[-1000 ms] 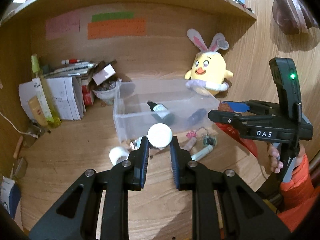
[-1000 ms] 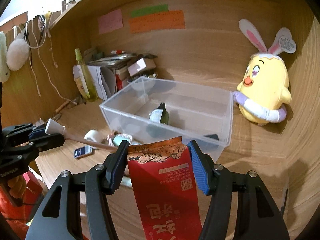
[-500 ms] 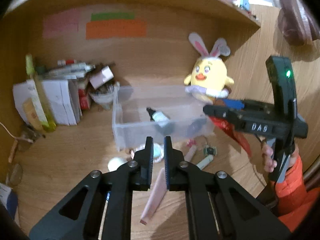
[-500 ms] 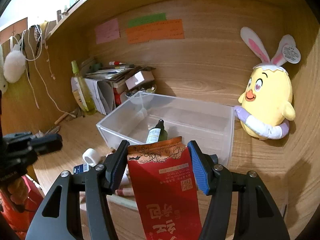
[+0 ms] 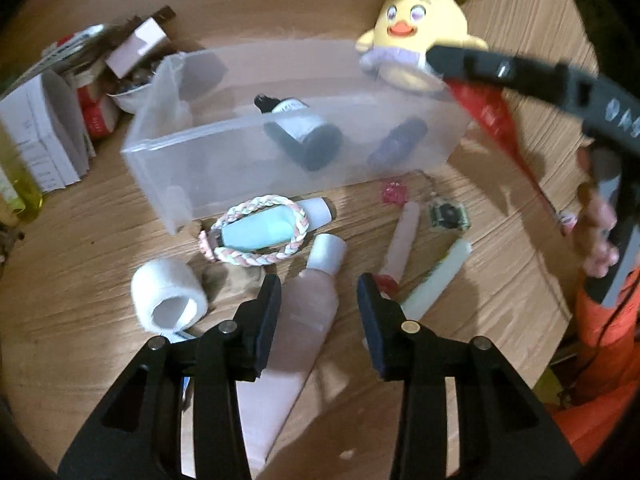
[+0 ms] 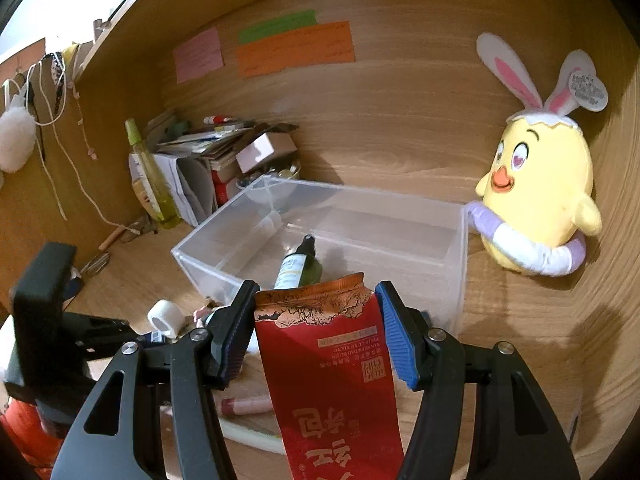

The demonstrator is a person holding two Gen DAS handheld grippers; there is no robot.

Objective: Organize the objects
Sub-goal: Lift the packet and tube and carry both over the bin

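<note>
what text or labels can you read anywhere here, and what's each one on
"DAS", partly blurred: side of the right gripper.
Large Chinese characters, seen upside down: red packet; its small print is illegible.
Handwriting, too small: tag on the plush chick, and the wall notes.
Label illegible: dark bottle.

Both wrist cams close, angled down; share clear bin (image 5: pixel 208 148) (image 6: pixel 452 280).

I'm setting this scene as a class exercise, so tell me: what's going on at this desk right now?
A person is tidying desk clutter into a clear plastic bin, a handheld gripper in each hand. The right gripper holds a red packet in front of the bin. The left gripper, jaws just opened, hovers over a pink tube lying on the desk; its pads are not pressing it. A dark bottle already lies in the bin.
</note>
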